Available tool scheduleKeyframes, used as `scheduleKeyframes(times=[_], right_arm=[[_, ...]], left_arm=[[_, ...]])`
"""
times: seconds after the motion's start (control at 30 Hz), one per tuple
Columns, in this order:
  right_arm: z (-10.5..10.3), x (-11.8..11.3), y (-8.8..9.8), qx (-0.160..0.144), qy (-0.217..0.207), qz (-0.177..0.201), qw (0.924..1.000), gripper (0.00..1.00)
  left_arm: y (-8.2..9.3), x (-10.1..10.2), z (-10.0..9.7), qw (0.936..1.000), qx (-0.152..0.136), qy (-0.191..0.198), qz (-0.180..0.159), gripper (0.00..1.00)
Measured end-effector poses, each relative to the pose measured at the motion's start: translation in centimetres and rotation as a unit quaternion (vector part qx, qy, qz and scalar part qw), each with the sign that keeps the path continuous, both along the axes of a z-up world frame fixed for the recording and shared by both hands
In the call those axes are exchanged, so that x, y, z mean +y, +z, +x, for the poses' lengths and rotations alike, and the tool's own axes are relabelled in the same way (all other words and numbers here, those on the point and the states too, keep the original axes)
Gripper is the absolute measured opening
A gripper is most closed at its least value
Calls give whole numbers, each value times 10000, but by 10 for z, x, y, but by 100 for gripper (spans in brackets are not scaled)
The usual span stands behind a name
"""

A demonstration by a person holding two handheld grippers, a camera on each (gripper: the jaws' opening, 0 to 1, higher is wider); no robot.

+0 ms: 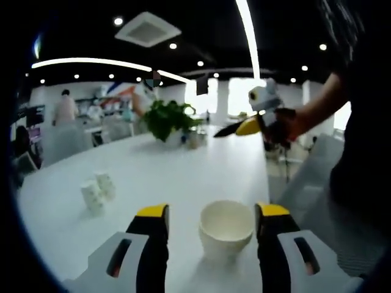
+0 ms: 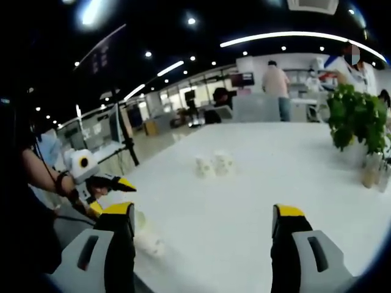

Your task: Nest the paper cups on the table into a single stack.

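A white paper cup point(image 1: 226, 229) stands upright on the white table point(image 1: 183, 177), right between the jaws of my left gripper point(image 1: 212, 210). The jaws stand wide open on either side of it, not touching. Two more small paper cups point(image 1: 98, 190) stand side by side farther left on the table. My right gripper point(image 1: 244, 127) hangs in the air over the table's far right edge, held by a hand. In the right gripper view, my right gripper point(image 2: 203, 210) is open with nothing between its jaws. The pair of cups point(image 2: 214, 165) lies ahead of it, and the left gripper point(image 2: 113, 194) is at the left.
A potted green plant point(image 1: 168, 119) and small bottles point(image 2: 369, 171) stand at the table's far end. The table edge runs close along the right of the left gripper view. People stand at desks in the background. A dark stand point(image 2: 125, 137) rises beyond the table.
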State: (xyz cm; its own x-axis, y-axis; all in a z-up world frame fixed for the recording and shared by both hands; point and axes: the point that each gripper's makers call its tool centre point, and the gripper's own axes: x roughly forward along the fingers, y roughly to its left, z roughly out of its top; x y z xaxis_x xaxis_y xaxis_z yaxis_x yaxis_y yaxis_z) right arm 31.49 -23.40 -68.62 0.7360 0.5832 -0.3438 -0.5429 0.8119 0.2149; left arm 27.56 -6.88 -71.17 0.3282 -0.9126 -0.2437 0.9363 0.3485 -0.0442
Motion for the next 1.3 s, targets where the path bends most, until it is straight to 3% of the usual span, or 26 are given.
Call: scheduleKeyframes(times=[0.33,0.87,1.3], right_arm=[[-2,5,-1,5,-7,73,10000,91],[-5,4,-1,-9,-39,108,9999,91],[-9,3,3,-40,-56,114,9999,91]], left_arm=[[18,15,14,9992,-159,366,-19,66],[28,35,26,9960,-122,883,-76,89],[30,55,25,9941,-89,1077,25,96]])
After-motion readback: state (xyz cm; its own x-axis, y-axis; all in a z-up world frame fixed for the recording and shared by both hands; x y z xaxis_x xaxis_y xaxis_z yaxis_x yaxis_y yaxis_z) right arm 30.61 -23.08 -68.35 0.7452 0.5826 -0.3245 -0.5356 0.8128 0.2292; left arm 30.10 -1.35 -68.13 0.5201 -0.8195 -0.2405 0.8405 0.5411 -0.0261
